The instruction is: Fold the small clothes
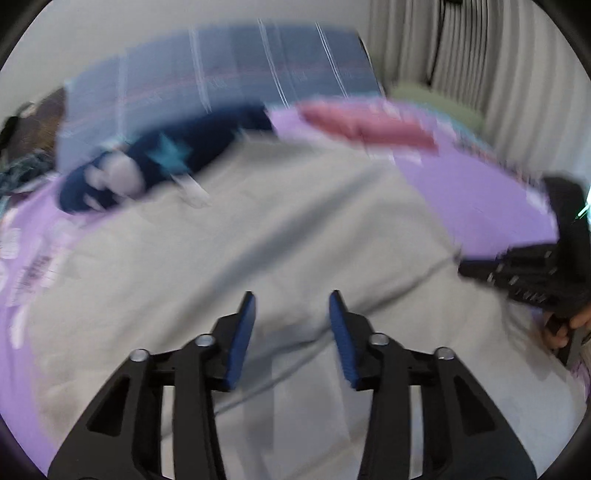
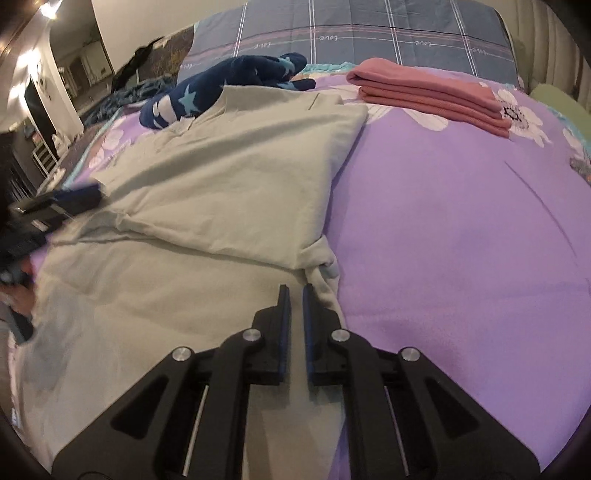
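A pale grey-green shirt [image 2: 229, 177] lies spread on the purple bedcover [image 2: 443, 221], its upper half folded over the lower, with a small bunched knot at its right edge. My right gripper [image 2: 294, 291] hovers just over that right edge below the knot; its jaws are nearly together and I see no cloth between them. In the blurred left wrist view my left gripper [image 1: 292, 295] is over the shirt [image 1: 258, 229], its blue pads apart and nothing between them. It shows blurred at the shirt's left edge [image 2: 74, 195] in the right wrist view. The right gripper [image 1: 480, 269] appears at the right.
A navy garment with pale blue stars [image 2: 236, 85] lies crumpled behind the shirt. A folded pink stack [image 2: 428, 96] sits at the back right. A blue-grey plaid pillow [image 2: 369, 29] lines the headboard, and a green cushion [image 2: 554, 99] sits far right. Curtains [image 1: 480, 55] hang behind.
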